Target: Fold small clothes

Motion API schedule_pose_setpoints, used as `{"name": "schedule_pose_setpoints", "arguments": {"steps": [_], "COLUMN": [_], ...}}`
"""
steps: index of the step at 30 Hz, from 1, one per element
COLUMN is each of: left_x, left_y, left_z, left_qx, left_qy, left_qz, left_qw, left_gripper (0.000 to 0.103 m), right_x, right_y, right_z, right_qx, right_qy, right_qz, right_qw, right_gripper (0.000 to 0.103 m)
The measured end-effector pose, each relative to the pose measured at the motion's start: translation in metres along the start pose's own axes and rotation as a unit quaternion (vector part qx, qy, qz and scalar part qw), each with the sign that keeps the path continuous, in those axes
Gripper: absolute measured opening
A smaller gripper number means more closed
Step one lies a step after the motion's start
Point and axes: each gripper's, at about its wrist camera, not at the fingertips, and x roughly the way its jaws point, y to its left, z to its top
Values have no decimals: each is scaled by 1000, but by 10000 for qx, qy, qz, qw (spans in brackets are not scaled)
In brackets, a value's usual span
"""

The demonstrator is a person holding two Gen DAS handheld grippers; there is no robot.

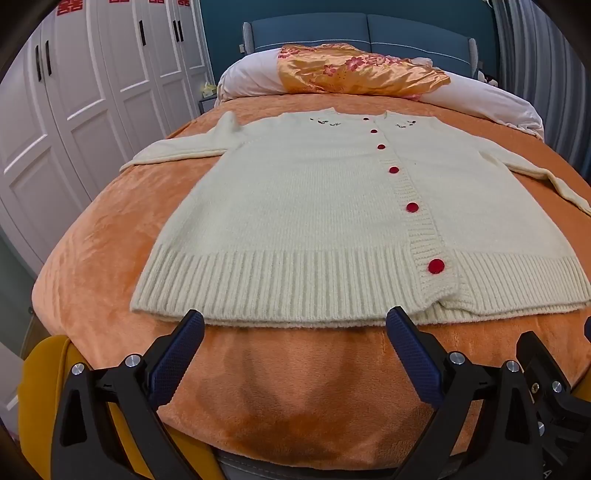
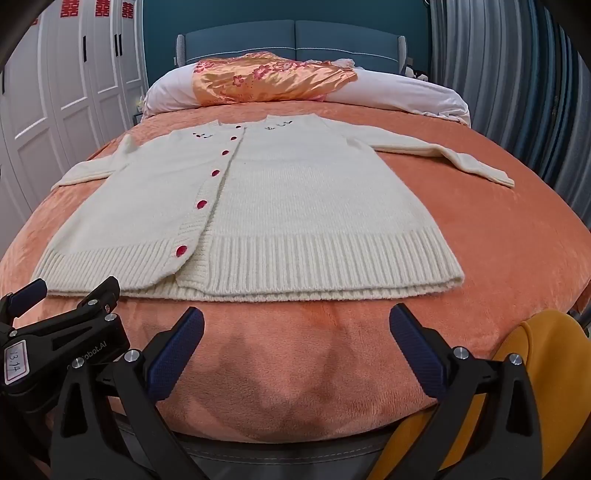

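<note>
A cream knitted cardigan (image 1: 314, 206) (image 2: 280, 206) with red buttons lies flat and buttoned on an orange blanket (image 1: 288, 387) (image 2: 295, 362), hem toward me, both sleeves spread out to the sides. My left gripper (image 1: 295, 325) hangs open just in front of the hem, its blue pads (image 1: 177, 358) wide apart with nothing between them. My right gripper (image 2: 297, 321) is open too, a little short of the hem's right half. The left gripper (image 2: 62, 317) also shows at the left edge of the right wrist view.
White wardrobe doors (image 1: 74, 110) stand close along the bed's left side. A rolled white duvet with an orange satin cover (image 1: 362, 70) lies before the blue headboard (image 1: 369, 33). A yellow cloth (image 1: 40, 387) (image 2: 546, 369) hangs at the bed's near edge. Grey curtains (image 2: 517, 74) are on the right.
</note>
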Motion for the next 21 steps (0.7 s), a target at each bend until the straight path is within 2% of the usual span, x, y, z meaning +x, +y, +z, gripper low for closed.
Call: {"name": "schedule_pose_setpoints", "arguments": {"steps": [21], "left_x": [0], "left_y": [-1], "left_z": [0], "left_qx": [1], "left_qy": [3], "left_qz": [2], "left_qw": [10000], "left_gripper": [96], "right_x": [2], "right_y": [1], "right_z": [-3], "right_qx": [-10], "right_qy": [11], "right_qz": [-8], "right_qw": [10000], "right_gripper": [98]}}
